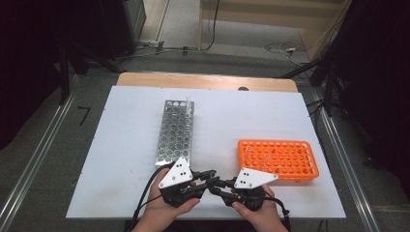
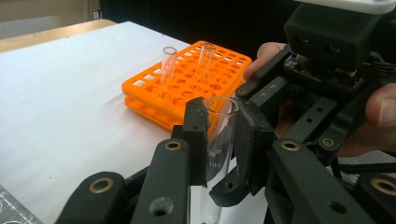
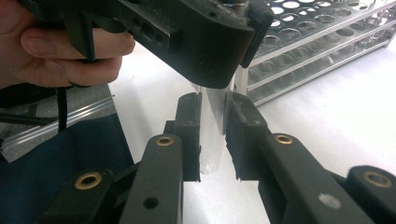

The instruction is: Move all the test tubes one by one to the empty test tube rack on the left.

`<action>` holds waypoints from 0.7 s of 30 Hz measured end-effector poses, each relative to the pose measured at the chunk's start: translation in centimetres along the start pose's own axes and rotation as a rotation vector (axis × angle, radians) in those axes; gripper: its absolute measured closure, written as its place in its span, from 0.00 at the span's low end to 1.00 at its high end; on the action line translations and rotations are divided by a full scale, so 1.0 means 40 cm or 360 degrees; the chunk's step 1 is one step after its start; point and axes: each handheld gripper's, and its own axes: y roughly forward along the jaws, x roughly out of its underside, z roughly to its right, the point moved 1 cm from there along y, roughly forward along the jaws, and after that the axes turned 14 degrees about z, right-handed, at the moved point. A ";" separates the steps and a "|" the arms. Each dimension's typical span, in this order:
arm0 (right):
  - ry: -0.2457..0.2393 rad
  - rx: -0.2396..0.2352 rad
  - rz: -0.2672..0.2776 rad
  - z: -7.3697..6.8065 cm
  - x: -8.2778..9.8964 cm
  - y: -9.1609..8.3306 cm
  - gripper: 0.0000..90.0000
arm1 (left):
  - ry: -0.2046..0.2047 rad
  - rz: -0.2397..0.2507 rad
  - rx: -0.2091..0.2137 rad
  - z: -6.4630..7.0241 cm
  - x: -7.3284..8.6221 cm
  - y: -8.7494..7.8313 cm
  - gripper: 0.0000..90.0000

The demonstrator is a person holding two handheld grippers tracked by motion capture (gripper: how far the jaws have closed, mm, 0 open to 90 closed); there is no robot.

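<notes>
A clear glass test tube [image 2: 218, 154] is held upright just above the white table near its front edge. My left gripper [image 2: 222, 111] is shut on the tube just below the open rim. My right gripper [image 3: 214, 101] is shut on the same tube [image 3: 211, 140] lower down, near the rounded bottom, which hangs a little above the table. In the high view the left gripper [image 1: 209, 177] and the right gripper [image 1: 216, 186] meet tip to tip, each in a hand, between the two racks.
An orange plastic rack [image 1: 313, 166] lies at the right, and two glass tubes [image 2: 168, 63] stand in that orange rack [image 2: 140, 93]. A metal rack [image 1: 176, 130] runs front to back at the centre left, with a tube [image 1: 187, 104] at its far end. White table [image 1: 125, 159].
</notes>
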 end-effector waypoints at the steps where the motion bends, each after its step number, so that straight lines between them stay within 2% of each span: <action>1: 0.0000 -0.0003 0.0001 0.001 0.000 0.000 0.81 | 0.0001 -0.0002 0.0000 -0.001 0.000 0.000 0.85; 16: 0.0016 -0.0015 0.0013 0.008 0.000 -0.002 0.77 | 0.0004 0.0001 -0.0008 -0.004 -0.001 -0.001 0.85; 18: 0.0026 -0.0024 0.0019 0.010 0.000 -0.003 0.72 | 0.0003 0.0008 -0.0012 -0.004 -0.001 -0.001 0.85; 19: 0.0031 -0.0035 0.0021 0.011 0.000 -0.004 0.66 | 0.0006 0.0012 -0.0017 -0.005 -0.001 -0.002 0.85; 21: 0.0013 -0.0046 0.0036 0.010 -0.001 -0.006 0.47 | 0.0007 0.0019 -0.0023 -0.006 -0.003 -0.004 0.85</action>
